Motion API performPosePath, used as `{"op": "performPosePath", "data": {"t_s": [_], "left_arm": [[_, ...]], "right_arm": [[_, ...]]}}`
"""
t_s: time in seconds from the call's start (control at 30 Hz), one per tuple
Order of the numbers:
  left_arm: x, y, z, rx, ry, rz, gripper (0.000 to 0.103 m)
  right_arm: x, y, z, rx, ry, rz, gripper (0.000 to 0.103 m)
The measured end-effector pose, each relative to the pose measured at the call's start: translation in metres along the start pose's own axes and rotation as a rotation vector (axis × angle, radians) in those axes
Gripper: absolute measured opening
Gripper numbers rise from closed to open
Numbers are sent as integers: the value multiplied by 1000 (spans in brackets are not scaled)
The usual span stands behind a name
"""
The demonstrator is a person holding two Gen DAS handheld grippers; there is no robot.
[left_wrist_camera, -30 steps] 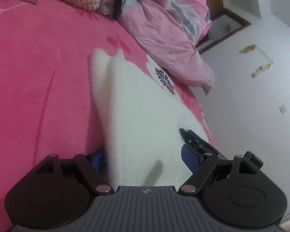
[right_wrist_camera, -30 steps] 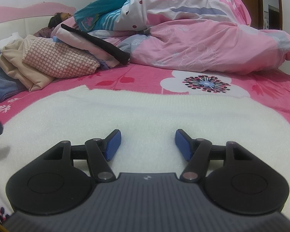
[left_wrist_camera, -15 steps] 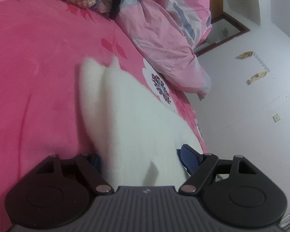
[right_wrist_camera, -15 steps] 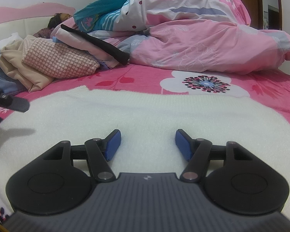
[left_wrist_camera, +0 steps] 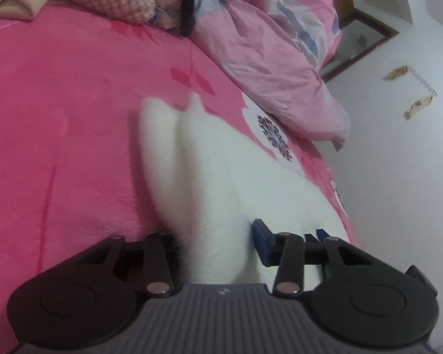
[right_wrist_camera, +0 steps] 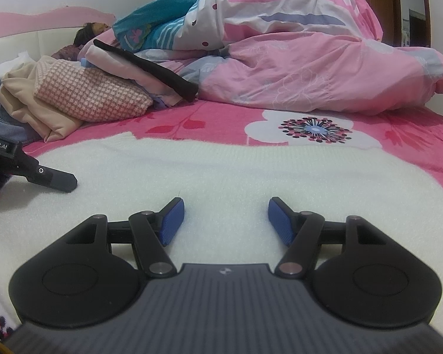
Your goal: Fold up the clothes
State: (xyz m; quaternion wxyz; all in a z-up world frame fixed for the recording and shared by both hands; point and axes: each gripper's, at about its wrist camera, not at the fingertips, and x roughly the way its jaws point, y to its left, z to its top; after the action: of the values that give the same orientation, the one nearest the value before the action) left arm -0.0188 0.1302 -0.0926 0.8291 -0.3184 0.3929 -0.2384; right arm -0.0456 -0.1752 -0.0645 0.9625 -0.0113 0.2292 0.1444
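A big pink quilt (right_wrist_camera: pixel 310 59) lies bunched up on the pink bed cover (right_wrist_camera: pixel 413 135), near a white wall (left_wrist_camera: pixel 398 177).

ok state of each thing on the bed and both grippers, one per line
white sweater: spread flat on the bed, one edge raised between the left gripper's fingers
left gripper: closing on that raised edge
right gripper: open over the sweater, nothing between its fingers
pink duvet: crumpled in a heap
clothes pile: stacked behind the sweater, loosely folded
pink bedsheet: lying flat
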Motion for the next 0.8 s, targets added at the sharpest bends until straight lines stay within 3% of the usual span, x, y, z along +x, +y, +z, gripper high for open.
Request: {"op": "performPosePath", "data": {"t_s": [0.37,0.8], "left_arm": [[-9,-31,2,2,-11,134,33],[-18,-77,8,10,-59,183,30]], "right_arm": [[-2,-1,-2,12,-16,6,64],[-6,-7,-5,49,-34,37,66]]}}
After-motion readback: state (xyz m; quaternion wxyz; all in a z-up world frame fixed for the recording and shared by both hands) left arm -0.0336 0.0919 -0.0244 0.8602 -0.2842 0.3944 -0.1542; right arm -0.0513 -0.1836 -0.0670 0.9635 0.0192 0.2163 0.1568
